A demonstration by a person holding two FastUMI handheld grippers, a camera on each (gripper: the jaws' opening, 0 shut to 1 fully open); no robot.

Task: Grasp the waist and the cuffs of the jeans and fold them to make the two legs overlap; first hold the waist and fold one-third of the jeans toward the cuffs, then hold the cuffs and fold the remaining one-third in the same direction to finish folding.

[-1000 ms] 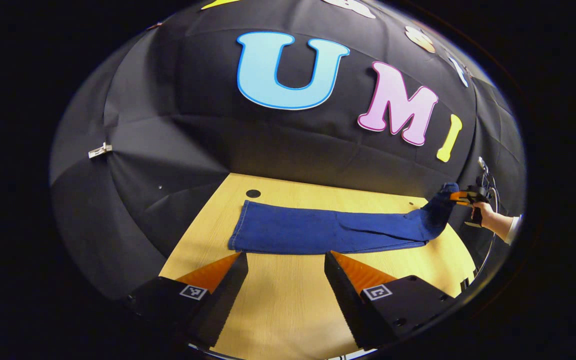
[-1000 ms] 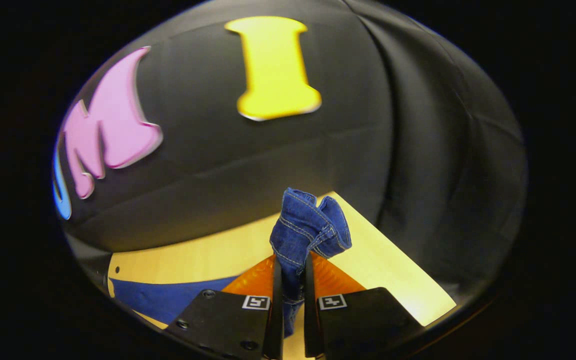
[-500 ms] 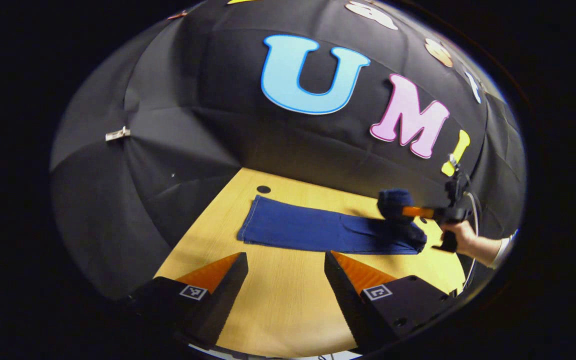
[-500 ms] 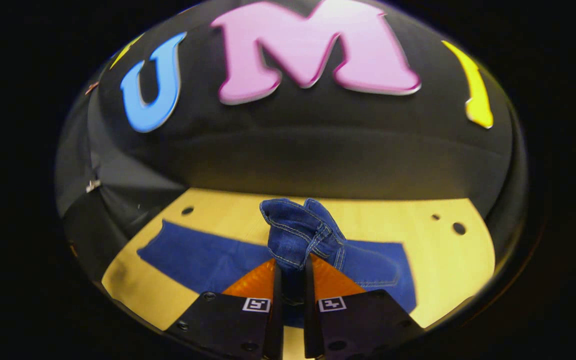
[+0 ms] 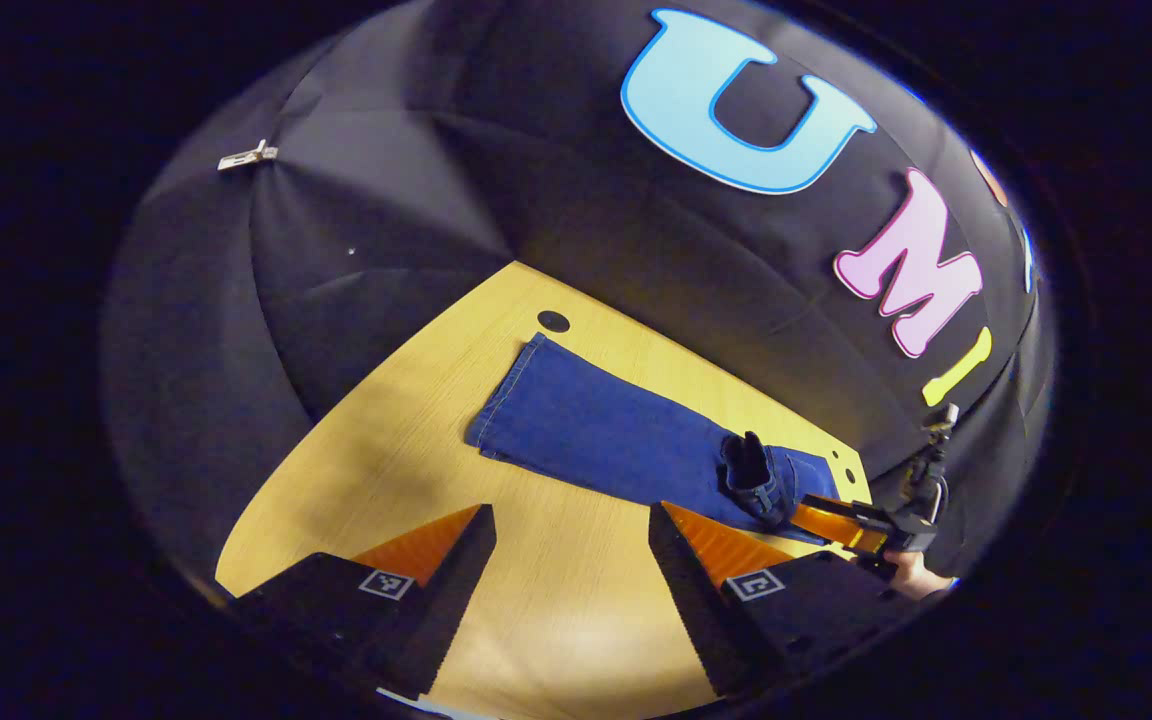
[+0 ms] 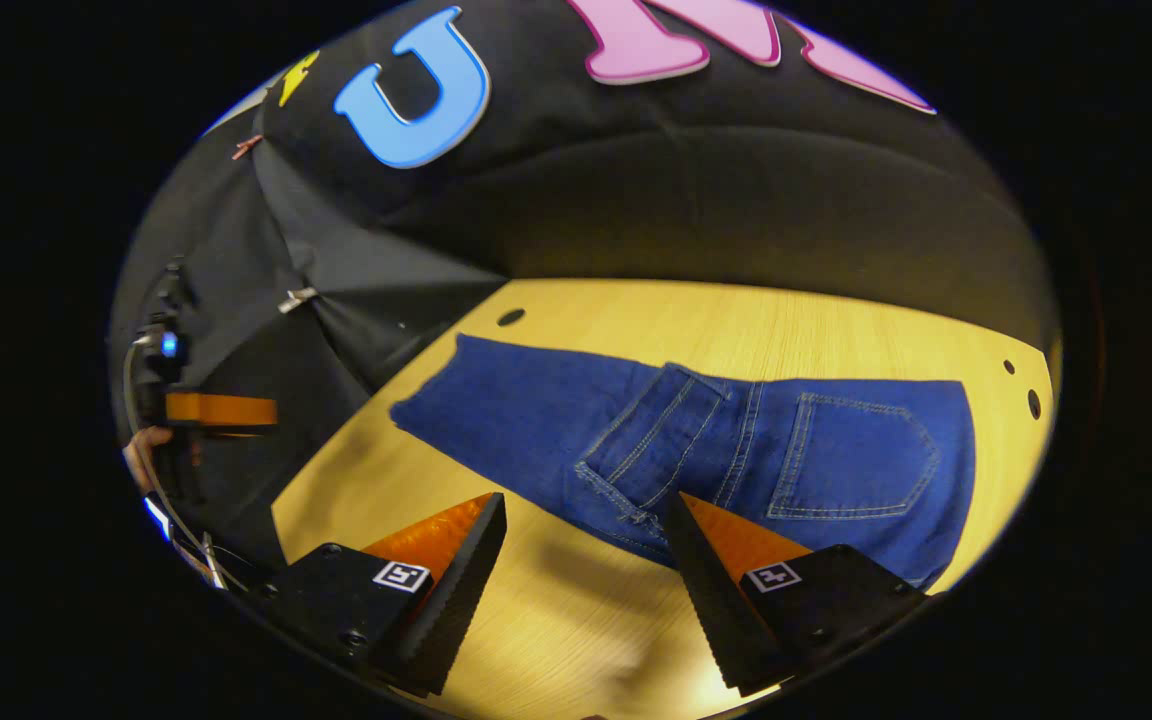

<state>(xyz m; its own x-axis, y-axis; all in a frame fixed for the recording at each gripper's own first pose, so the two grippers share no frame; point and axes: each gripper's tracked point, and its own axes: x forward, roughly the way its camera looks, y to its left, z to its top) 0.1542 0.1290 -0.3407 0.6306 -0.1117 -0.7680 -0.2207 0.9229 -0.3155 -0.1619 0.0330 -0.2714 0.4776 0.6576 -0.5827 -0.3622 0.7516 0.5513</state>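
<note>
I hold my left gripper [image 5: 571, 520] above the near side of the wooden table [image 5: 386, 470], its two fingers spread wide apart with nothing between them but bare wood. The jeans [image 5: 616, 440] lie flat on the table ahead of those fingers, a long blue strip running from a hemmed end near a dark hole in the table [image 5: 553, 321] toward the far right. At that right end the cloth bunches into a small raised lump, and I cannot make out how the layers sit there. Just beside the lump, from the left gripper view, I see my right gripper [image 5: 831, 520], its orange fingers pointing at the jeans; the hand [image 5: 911, 578] behind it is cut off at the picture's edge. From the right gripper view, the right gripper [image 6: 586, 520] is also spread wide, gripping nothing. Its right finger covers the near edge of the jeans [image 6: 736, 440], so I cannot tell whether it touches the cloth. Here the jeans show a stitched back pocket [image 6: 851, 455] on the right and a folded-over flap of denim just left of it, lying on top of the leg. The far right edge of the jeans runs out near two small holes [image 6: 1021, 385] in the table [image 6: 576, 620]. Well left of the jeans, off the table's edge, the left gripper [image 6: 221, 410] appears as an orange bar, with only a sliver of the hand [image 6: 141, 450] holding it.
</note>
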